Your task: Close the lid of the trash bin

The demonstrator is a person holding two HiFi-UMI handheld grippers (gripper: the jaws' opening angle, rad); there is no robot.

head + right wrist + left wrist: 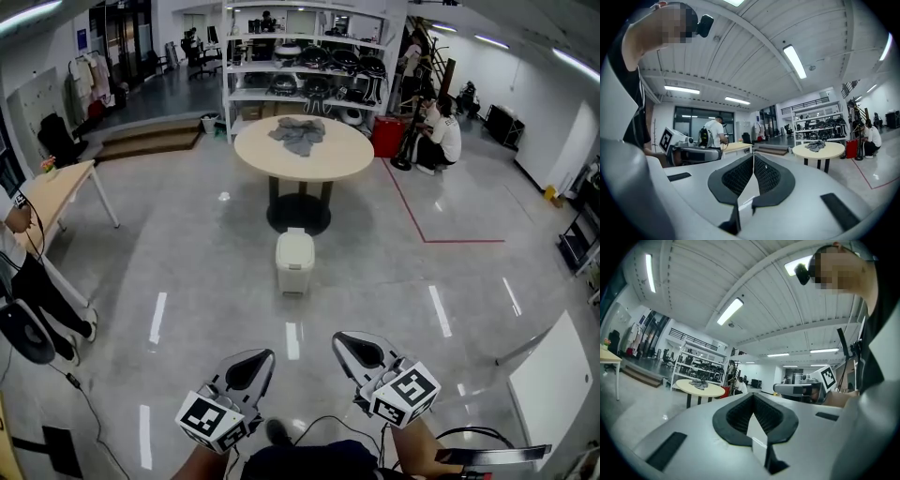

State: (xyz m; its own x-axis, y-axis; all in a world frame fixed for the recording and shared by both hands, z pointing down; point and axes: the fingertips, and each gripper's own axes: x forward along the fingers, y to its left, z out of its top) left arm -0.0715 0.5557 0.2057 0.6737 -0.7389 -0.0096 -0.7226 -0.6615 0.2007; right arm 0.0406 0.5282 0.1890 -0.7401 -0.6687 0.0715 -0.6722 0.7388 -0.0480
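Note:
A small white trash bin (294,262) stands on the grey floor in front of the round table (304,150), well ahead of me. Its lid (295,245) appears to lie flat on top. My left gripper (266,356) and right gripper (338,339) are held low at the bottom of the head view, far short of the bin, both pointing up and forward. The jaws of each meet at the tip with nothing between them. The bin does not show in either gripper view; the left gripper (753,395) and right gripper (753,154) look toward the ceiling and room.
A grey cloth (299,133) lies on the round table. Shelving (305,56) with dark gear stands behind it. A person (441,136) crouches at the right back, another (28,281) stands at the left by a desk (56,192). A cable (89,403) runs over the floor.

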